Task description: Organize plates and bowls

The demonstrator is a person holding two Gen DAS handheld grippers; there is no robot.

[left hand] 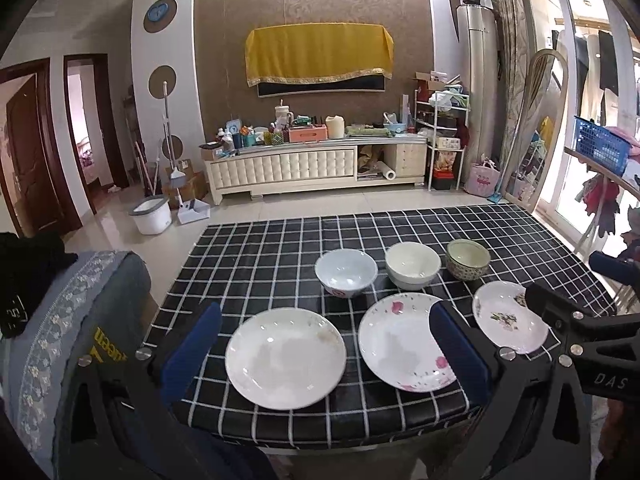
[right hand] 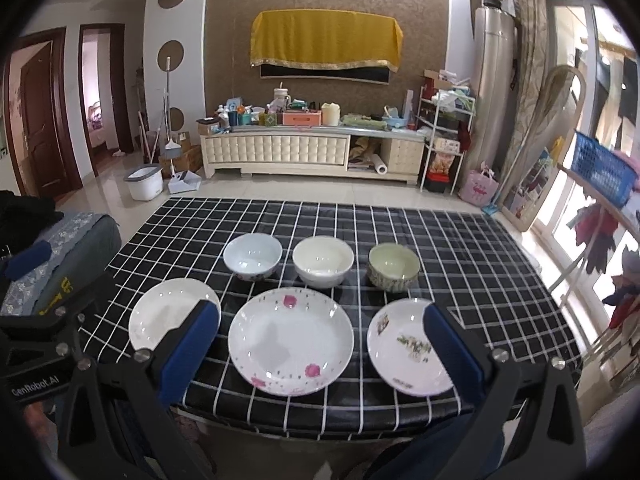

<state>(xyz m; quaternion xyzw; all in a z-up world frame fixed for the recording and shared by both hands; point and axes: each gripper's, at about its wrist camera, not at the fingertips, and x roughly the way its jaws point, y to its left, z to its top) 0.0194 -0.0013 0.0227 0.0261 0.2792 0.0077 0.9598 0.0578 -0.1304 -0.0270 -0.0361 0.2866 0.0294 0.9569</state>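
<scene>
Three plates (right hand: 291, 341) and three bowls (right hand: 323, 267) sit apart in two rows on the table (right hand: 500, 264); nothing stacked yet, left gripper (left hand: 326, 356) and right gripper (right hand: 320, 354) both spread wide, empty

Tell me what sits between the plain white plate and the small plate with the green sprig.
The pink-flowered plate lies between the plain white plate and the small sprig plate, apart from both; the right wrist view shows it best.
</scene>
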